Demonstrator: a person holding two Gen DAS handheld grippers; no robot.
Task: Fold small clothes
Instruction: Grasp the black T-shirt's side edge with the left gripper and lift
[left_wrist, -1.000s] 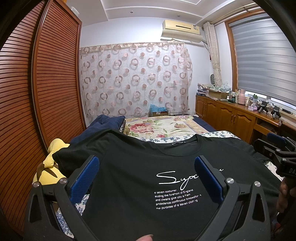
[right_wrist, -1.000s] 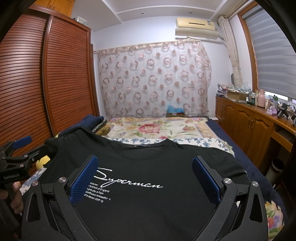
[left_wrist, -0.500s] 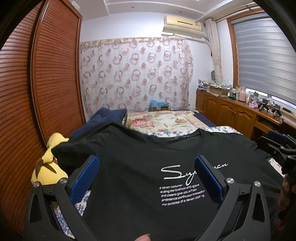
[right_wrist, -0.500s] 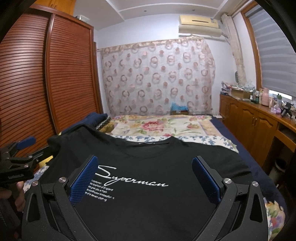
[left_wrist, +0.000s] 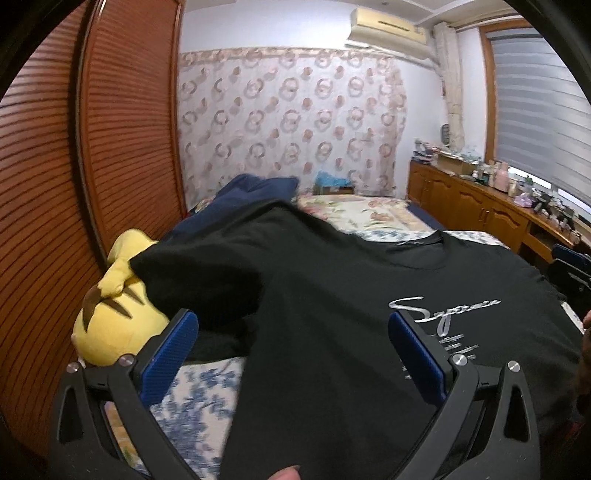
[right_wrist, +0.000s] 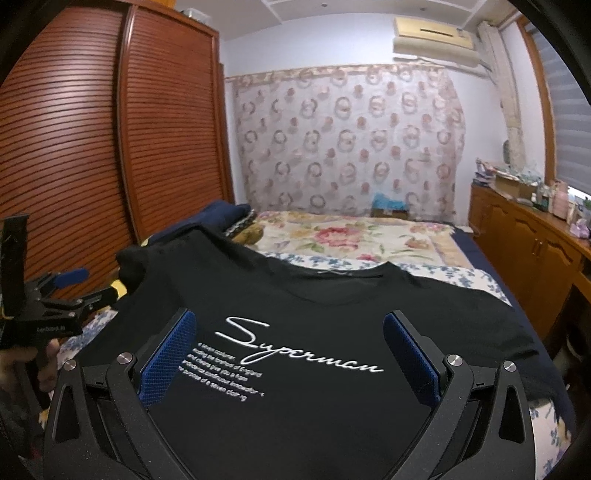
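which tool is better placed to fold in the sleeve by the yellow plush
Left. The left tool is open near the black T-shirt's sleeve beside the yellow plush; the right tool faces the chest print.

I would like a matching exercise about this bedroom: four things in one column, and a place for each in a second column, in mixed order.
1. black T-shirt with white script print
2. yellow plush toy
3. cream air conditioner
4. long wooden cabinet

a. high on the wall above the curtain
b. spread flat on the bed
c. under the window
d. beside the shirt's sleeve, near the louvred wardrobe

Pairs: 1-b, 2-d, 3-a, 4-c
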